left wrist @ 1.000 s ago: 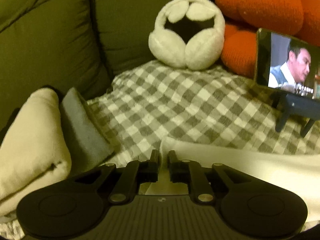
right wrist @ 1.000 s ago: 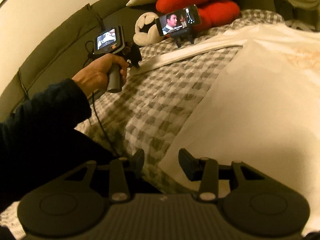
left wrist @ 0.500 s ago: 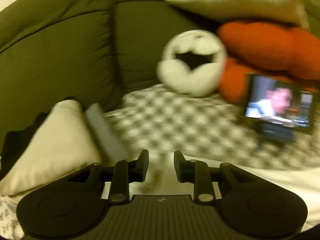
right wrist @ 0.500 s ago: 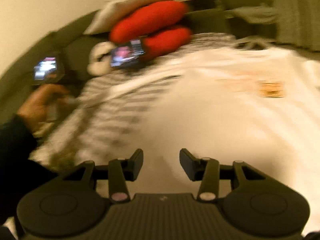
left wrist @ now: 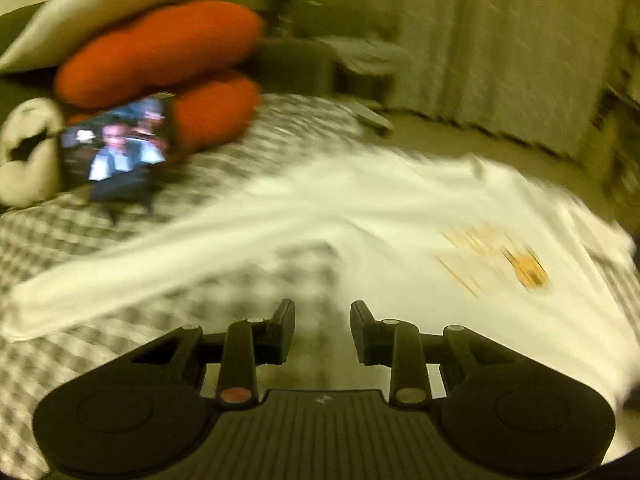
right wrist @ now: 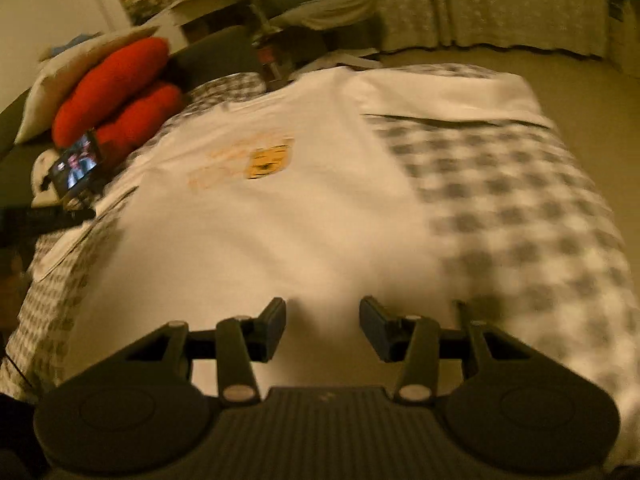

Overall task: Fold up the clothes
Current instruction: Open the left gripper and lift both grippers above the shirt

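A white long-sleeved shirt (right wrist: pixel 280 216) with an orange print (right wrist: pixel 268 160) lies spread flat on the grey-checked bed cover (right wrist: pixel 520 220). One sleeve (left wrist: pixel 160 256) stretches out to the left in the blurred left wrist view, where the shirt (left wrist: pixel 400 216) fills the right side. My left gripper (left wrist: pixel 322 326) is open above the cover, beside the sleeve, holding nothing. My right gripper (right wrist: pixel 322 324) is open over the shirt's near hem, with nothing between its fingers.
Red cushions (right wrist: pixel 116 104) and a pale pillow (left wrist: pixel 112 12) lie at the head of the bed. A phone on a stand (left wrist: pixel 116 148) plays video beside a white plush toy (left wrist: pixel 24 156). A curtain (right wrist: pixel 500 4) and bare floor (right wrist: pixel 580 80) lie beyond the bed's far edge.
My left gripper let go of the sleeve end, opened and swung right towards the shirt body. The right gripper swung right from the person's hand to the shirt's hem, staying open.
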Demonstrator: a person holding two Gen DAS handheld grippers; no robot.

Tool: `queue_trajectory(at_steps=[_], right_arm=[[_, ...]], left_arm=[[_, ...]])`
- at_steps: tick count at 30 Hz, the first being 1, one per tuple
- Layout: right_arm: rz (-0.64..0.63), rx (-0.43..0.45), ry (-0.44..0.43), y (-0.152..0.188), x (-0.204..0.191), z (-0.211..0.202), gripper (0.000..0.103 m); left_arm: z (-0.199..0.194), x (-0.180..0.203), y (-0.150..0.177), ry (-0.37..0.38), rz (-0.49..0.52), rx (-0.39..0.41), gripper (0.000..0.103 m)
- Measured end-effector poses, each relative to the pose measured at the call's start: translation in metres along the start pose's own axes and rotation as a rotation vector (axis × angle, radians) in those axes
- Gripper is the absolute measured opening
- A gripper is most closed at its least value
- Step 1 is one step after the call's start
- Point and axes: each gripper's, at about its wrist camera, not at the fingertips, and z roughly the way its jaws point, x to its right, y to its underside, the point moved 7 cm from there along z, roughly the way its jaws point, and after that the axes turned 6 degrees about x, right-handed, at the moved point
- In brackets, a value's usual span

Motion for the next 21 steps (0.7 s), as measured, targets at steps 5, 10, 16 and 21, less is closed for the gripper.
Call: queue_trajectory(at_steps=[5,10,16,21], right_arm=[[0.019,-0.013,0.016,0.009,0.019,-0.019,0.043],[-0.077,0.054,0.073,0.009,0.007,-0.036,0.044],[-0.334,-0.009,-0.07,0.044,-0.055,-0.026,0.04],[-0.428,-0.047,-0.007,0.058,-0.053,-0.03,0.039]], left_arm=[[-0.006,0.016,0.025,0.043,-0.009,-0.067,0.029],[-0.029,0.037,0.038,0.211,-0.037,-0.073,0.029],[-0.057,0.087,0.082,0.286,0.158,-0.095,0.029],[-0.079,0.104,0.116,0.236,0.319,-0.056,0.03]])
